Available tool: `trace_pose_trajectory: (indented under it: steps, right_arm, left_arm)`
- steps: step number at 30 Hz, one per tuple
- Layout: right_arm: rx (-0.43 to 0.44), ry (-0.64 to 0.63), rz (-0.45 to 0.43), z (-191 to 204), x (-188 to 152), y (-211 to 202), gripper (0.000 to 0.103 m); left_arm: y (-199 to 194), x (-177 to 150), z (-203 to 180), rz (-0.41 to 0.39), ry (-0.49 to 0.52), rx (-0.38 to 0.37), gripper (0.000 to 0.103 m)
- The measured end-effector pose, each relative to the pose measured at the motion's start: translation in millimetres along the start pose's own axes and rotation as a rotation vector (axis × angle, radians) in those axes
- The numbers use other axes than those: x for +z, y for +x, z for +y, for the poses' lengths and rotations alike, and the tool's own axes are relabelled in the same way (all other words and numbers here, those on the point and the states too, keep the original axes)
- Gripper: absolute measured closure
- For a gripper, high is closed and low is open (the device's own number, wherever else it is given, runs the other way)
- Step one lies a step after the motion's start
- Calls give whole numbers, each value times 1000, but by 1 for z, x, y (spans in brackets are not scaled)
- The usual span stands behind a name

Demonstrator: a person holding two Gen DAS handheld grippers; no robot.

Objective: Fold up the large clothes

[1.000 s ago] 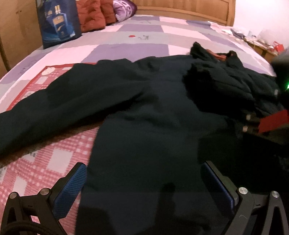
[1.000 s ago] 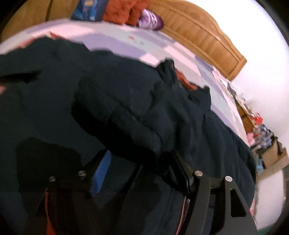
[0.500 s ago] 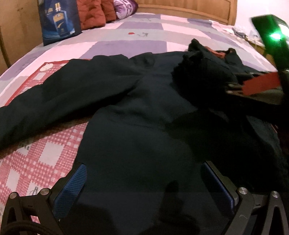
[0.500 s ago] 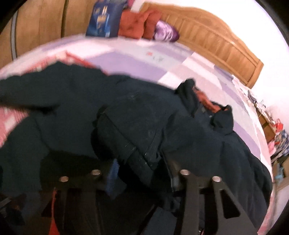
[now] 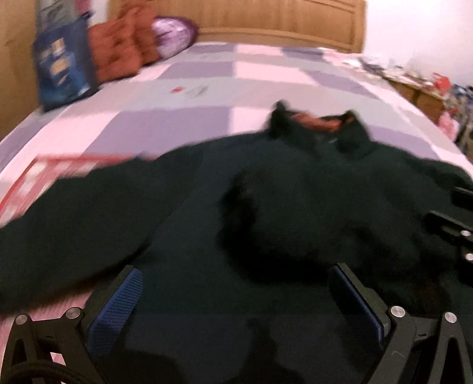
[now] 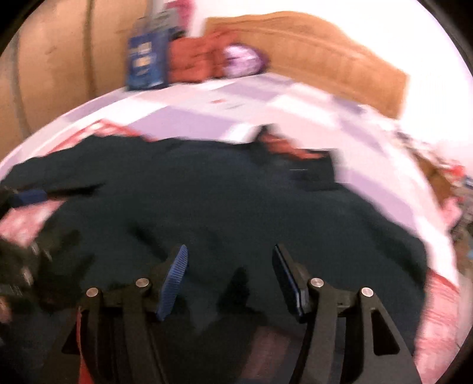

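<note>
A large dark green-black sweater lies spread on the bed, collar toward the headboard, its left sleeve stretched out to the left. Its right sleeve lies folded across the chest as a dark mound. My left gripper is open and empty, low over the sweater's hem. My right gripper is open and empty above the sweater body. Part of the right gripper shows at the right edge of the left wrist view. Both views are blurred.
The bed has a purple-and-white checked cover and a red checked sheet at the left. A blue bag, red cushions and a purple pillow sit by the wooden headboard. Clutter lies beyond the right edge.
My right gripper has let go of the right sleeve, opened, and pulled back; the sleeve now lies across the chest. The left gripper has lifted and tilted a little, still open.
</note>
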State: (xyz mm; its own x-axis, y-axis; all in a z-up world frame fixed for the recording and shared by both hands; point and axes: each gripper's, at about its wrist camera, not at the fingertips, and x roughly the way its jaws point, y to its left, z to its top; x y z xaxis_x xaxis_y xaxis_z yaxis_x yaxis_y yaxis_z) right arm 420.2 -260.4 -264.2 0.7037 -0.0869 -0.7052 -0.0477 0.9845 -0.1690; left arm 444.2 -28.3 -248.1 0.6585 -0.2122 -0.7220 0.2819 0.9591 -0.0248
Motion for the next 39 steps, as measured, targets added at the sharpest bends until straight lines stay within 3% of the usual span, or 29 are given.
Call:
trace_pose_trajectory:
  steps: [3, 5, 8, 10, 11, 13, 14, 15, 17, 20, 23, 24, 26, 27, 29, 31, 32, 34, 37, 39]
  right_arm:
    - [-147, 79, 46, -59, -5, 13, 40]
    - [-195, 129, 68, -89, -6, 25, 40]
    - [-155, 128, 90, -110, -4, 49, 40]
    - [-113, 92, 122, -121, -13, 70, 40]
    - [-126, 86, 134, -132, -21, 78, 41]
    - [-133, 176, 129, -169, -41, 78, 43]
    - [-98, 247, 115, -189, -53, 74, 57]
    - [-83, 301, 117, -207, -64, 71, 80]
    - [-35, 309, 113, -219, -73, 67, 86]
    - [-35, 296, 81, -219, -71, 49, 86]
    - [-116, 304, -19, -220, -53, 31, 81]
    - [-156, 322, -13, -223, -49, 34, 80]
    - [-153, 352, 55, -231, -47, 55, 79]
    - [-171, 300, 135, -229, -50, 75, 79]
    - [-215, 205, 176, -227, -62, 91, 77]
    - [-203, 294, 179, -245, -70, 94, 60]
    - [-198, 345, 177, -255, -75, 94, 45]
    - [-187, 385, 183, -259, -77, 94, 42]
    - [-289, 330, 88, -233, -59, 67, 43]
    - [-227, 323, -18, -207, -46, 43, 43]
  left_arm:
    - [20, 29, -35, -14, 53, -29, 0]
    - [41, 51, -59, -27, 78, -39, 0]
    - [83, 67, -79, 7, 103, -1, 0]
    - [126, 64, -76, 111, 110, 108, 0]
    - [147, 56, -65, 178, 88, 124, 0]
    - [151, 45, -47, 153, 11, 70, 0]
    - [149, 39, -46, 133, 19, 85, 0]
    - [148, 34, -47, 125, 23, 83, 0]
    - [146, 25, -47, 100, 11, 92, 0]
    - [147, 23, -48, 90, 8, 98, 0]
    - [150, 24, -45, 88, -1, 89, 0]
    - [150, 24, -45, 85, 0, 92, 0]
    - [153, 25, -48, 81, 0, 92, 0]
    - [154, 25, -49, 79, 0, 91, 0]
    - [154, 26, -49, 75, 1, 88, 0]
    - [154, 24, -49, 74, 0, 87, 0]
    - [153, 24, -49, 73, 0, 86, 0]
    - [154, 24, -49, 71, -1, 86, 0]
    - [153, 23, -49, 67, -3, 89, 0]
    - [153, 23, -50, 65, -3, 89, 0]
